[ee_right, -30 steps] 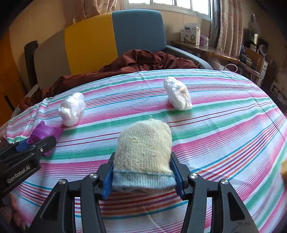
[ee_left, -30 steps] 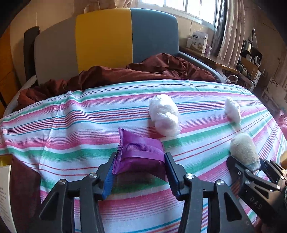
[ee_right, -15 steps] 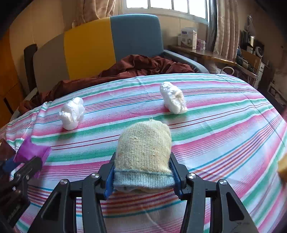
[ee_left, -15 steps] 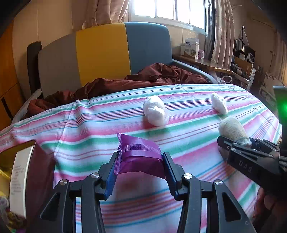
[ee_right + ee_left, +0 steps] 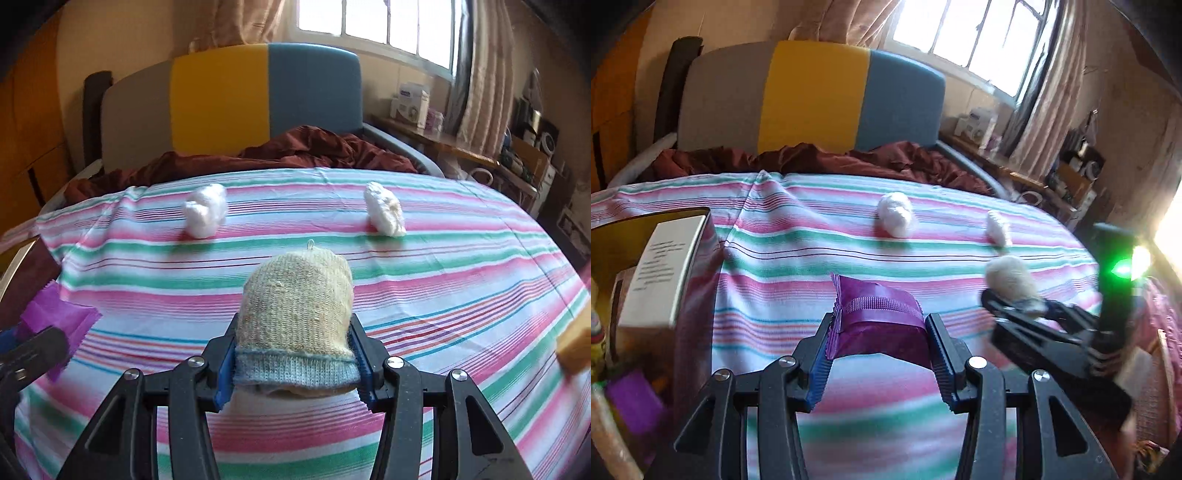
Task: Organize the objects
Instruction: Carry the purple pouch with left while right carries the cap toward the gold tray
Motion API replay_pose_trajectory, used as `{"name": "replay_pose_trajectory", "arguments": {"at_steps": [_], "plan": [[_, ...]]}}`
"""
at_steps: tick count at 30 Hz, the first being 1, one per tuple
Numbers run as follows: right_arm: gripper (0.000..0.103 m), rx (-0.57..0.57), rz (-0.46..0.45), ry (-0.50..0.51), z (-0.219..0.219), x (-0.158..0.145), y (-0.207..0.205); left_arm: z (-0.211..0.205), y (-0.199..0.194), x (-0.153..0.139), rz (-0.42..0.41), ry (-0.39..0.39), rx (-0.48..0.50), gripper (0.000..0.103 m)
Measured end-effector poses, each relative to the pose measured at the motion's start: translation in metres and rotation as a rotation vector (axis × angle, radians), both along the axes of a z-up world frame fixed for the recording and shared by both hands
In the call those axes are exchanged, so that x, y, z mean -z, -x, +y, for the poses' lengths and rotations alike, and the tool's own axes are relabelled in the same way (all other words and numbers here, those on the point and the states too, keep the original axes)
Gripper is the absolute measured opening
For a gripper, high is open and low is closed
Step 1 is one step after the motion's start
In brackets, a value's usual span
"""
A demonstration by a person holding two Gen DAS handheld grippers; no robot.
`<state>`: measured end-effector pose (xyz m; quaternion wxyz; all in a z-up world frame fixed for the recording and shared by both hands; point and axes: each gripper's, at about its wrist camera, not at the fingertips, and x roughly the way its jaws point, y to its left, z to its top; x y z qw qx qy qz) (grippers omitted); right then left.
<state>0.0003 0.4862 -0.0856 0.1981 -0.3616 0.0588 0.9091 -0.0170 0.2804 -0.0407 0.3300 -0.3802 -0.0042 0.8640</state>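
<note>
My left gripper [image 5: 878,345] pinches a light, crinkly purple foil sachet [image 5: 877,323] by its sides above the striped sheet [image 5: 798,266], while my right gripper [image 5: 295,358] squeezes 1 soft, rolled cream knit sock [image 5: 295,314] at its blue cuff.

Maroon blanket [image 5: 280,155] lies before a tricolour headboard [image 5: 229,99].

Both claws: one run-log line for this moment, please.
left claw: shut on packet | right claw: shut on sock | bed: two white wads
</note>
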Motion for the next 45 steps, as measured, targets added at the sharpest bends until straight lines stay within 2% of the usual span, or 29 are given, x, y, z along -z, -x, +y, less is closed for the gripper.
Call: {"name": "replay_pose_trajectory", "arguments": {"at_steps": [2, 6, 15, 24, 32, 39, 45], "plan": [[0.052, -0.016, 0.006, -0.015, -0.007, -0.001, -0.004, -0.011, -0.012, -0.010, 0.013, -0.023, 0.031, 0.048], [0.052, -0.029, 0.000, -0.046, -0.015, 0.000, -0.005, -0.039, -0.027, -0.024, 0.033, -0.052, 0.032, 0.048], [0.052, -0.063, -0.010, -0.091, -0.029, 0.000, -0.006, -0.125, -0.031, -0.044, 0.040, -0.100, -0.108, 0.048], [0.052, -0.098, -0.001, -0.129, -0.044, -0.005, -0.014, -0.209, -0.018, -0.038, 0.010, -0.122, -0.295, 0.048], [0.052, -0.083, 0.028, -0.085, -0.049, -0.012, -0.030, -0.269, -0.011, -0.028, -0.004, -0.146, -0.442, 0.048], [0.052, -0.103, 0.076, 0.001, -0.070, -0.026, -0.050, -0.303, -0.005, -0.011, -0.045, -0.134, -0.547, 0.048], [0.052, -0.180, 0.150, 0.047, -0.106, -0.053, -0.061, -0.313, 0.002, 0.002, -0.084, -0.108, -0.571, 0.048]]}}
